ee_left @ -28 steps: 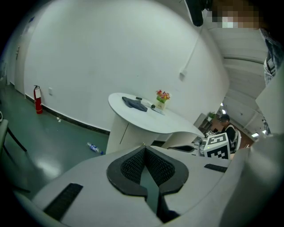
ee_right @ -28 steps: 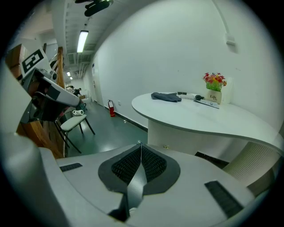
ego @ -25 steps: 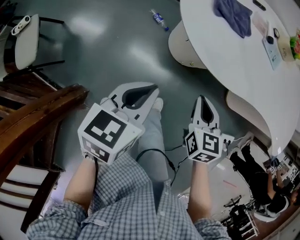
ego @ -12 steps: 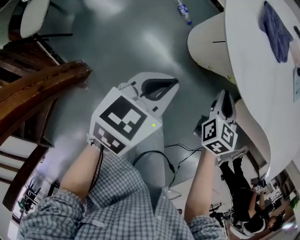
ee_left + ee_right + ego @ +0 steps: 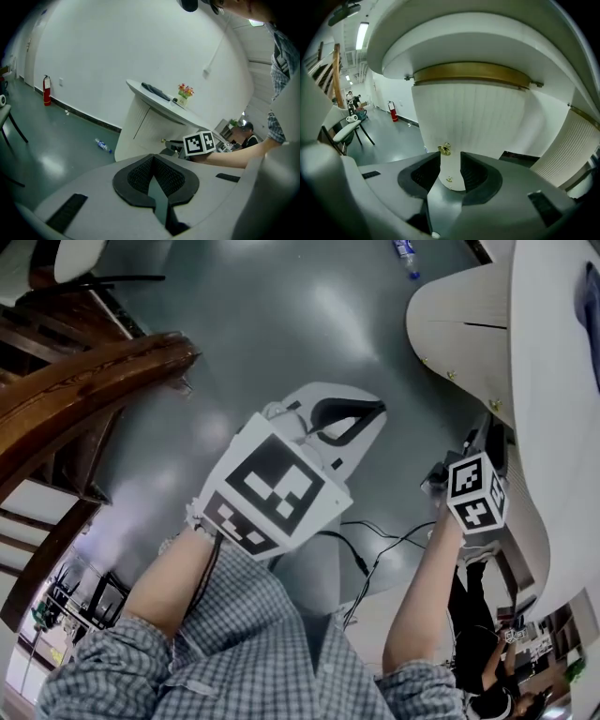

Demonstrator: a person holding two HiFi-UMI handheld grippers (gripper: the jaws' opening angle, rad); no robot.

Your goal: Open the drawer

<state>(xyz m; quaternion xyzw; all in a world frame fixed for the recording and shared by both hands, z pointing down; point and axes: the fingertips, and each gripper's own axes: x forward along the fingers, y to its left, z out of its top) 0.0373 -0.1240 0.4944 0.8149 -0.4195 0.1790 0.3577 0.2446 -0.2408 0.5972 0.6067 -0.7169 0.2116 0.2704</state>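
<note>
A small brass knob [image 5: 444, 149] sticks out of the curved, ribbed white pedestal [image 5: 468, 112] under the white table [image 5: 562, 381]. My right gripper [image 5: 450, 158] points straight at it. Its jaws are opening, nothing lies between them, and the knob sits just beyond the fingertips. A second tiny brass fitting [image 5: 449, 179] shows lower on the same front. In the head view only this gripper's marker cube [image 5: 476, 491] shows beside the pedestal [image 5: 459, 324]. My left gripper [image 5: 354, 414] hangs over the grey floor, left of the pedestal, shut on nothing; its fingertips [image 5: 153, 158] meet.
A water bottle [image 5: 102, 145] lies on the floor by the pedestal. Black cables [image 5: 375, 549] run across the floor under my arms. A wooden stair rail [image 5: 84, 390] stands at the left. A fire extinguisher [image 5: 46, 90] is at the far wall. A chair [image 5: 347, 131] stands further off.
Both grippers have sunk lower. The right one has moved to the right, in under the table's edge and up to the pedestal. The left gripper remains shut.
</note>
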